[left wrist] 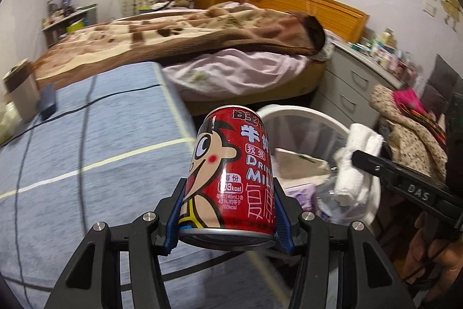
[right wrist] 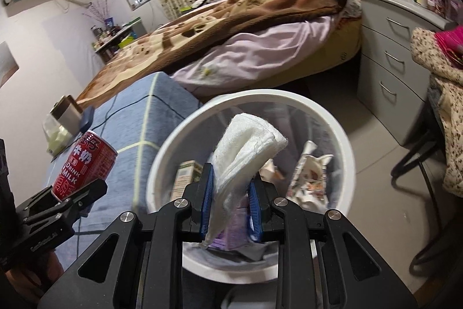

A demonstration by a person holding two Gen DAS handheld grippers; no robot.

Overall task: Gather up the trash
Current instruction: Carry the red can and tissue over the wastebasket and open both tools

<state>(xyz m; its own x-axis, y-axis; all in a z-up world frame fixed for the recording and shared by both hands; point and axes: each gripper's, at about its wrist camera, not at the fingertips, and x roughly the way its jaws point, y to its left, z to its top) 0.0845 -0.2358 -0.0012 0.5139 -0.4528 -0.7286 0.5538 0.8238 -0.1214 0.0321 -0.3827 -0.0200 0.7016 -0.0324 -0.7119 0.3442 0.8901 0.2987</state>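
Trash in both grippers: red milk can (left wrist: 230, 173) pinched between blue pads (left wrist: 173, 219) of left gripper (left wrist: 228, 215), upright with slight tilt, base toward camera, cartoon face and "DRINK MILK" lettering on its side. Held above edge of blue-grey bedcover (left wrist: 86, 150) with pale stripes, just beside white waste bin (left wrist: 306, 113).

Folded white tissue wad (right wrist: 246, 158) clamped between blue pads of right gripper (right wrist: 230, 207), jaws pressed close on it, upper part sticking up and flopping rightward. Hanging directly over open mouth of waste bin (right wrist: 344, 152). Already inside bin: small printed carton (right wrist: 188, 173) at left, crumpled printed wrapper (right wrist: 311, 178) at right, something purple (right wrist: 228, 233) lower down, partly hidden by tissue. Clear liner visible along inner wall.

From right wrist view, can and left gripper seen at lower left, over bedcover, clear of bin rim. From left wrist view, tissue and one black finger of right gripper seen at right, above bin.

Around: bed with brown patterned blanket (left wrist: 188, 31) and pale pink sheet behind, grey drawer unit (right wrist: 387, 60) at right, floral garment (right wrist: 445, 118) draped over chair at far right. Dark cable (left wrist: 86, 106) running across bedcover. Slight motion blur at frame edges.
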